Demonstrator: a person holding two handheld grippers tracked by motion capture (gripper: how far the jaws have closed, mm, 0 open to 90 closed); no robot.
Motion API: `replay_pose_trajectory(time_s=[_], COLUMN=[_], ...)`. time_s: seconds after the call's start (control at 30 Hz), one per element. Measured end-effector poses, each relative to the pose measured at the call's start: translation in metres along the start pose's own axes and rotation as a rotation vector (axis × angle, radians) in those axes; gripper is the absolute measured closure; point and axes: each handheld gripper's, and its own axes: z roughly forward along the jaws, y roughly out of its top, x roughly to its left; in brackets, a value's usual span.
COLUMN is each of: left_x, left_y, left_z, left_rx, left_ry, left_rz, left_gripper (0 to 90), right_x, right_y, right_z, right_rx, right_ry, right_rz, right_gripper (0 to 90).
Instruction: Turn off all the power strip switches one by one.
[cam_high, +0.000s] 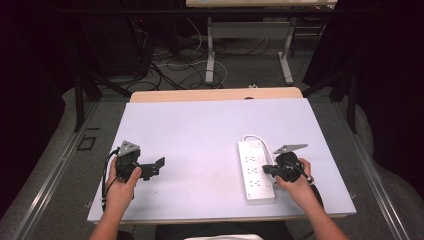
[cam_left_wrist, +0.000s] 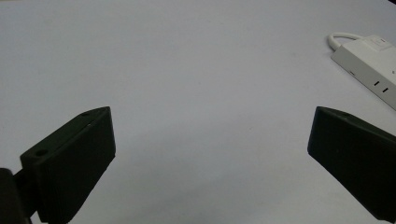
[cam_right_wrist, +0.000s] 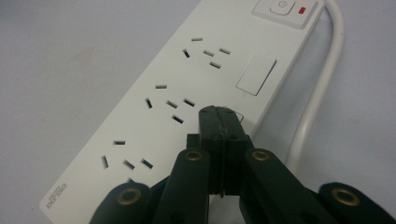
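So there's a white power strip (cam_high: 256, 170) lying toward the right side of the desk (cam_high: 200, 130), long axis running from the near edge to the far edge, switch and cord at the far end. The right gripper (cam_high: 266, 169) is right on it, fingers (cam_right_wrist: 223, 126) pressed together with nothing between them, tips over the strip's right edge near the middle sockets. The left gripper (cam_high: 159, 165) sits well apart by the left edge, fingers (cam_left_wrist: 74, 158) spread wide and empty. Right hand's clearly the nearer one, I'd say.

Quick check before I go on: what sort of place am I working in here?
Probably a lab or recording workshop: a white table under a dark frame, loose cables across the floor behind, and a white power strip as the test item.
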Motion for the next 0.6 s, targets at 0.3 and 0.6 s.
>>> replay_pose_trajectory(time_s=[0.3, 0.6], left_x=[-0.0003, 0.0002], left_y=[0.0003, 0.0002], left_z=[-0.0001, -0.0001], left_rx=[0.000, -0.006], left_ry=[0.000, 0.000], left_rz=[0.002, -0.002], left_gripper=[0.9, 0.9], right_x=[0.0019, 0.0030], right_y=[-0.0012, -0.0009], right_z=[0.0011, 0.0015], right_rx=[0.014, 0.009], right_ry=[0.008, 0.002], right_rz=[0.004, -0.006], right_gripper=[90.0, 90.0])
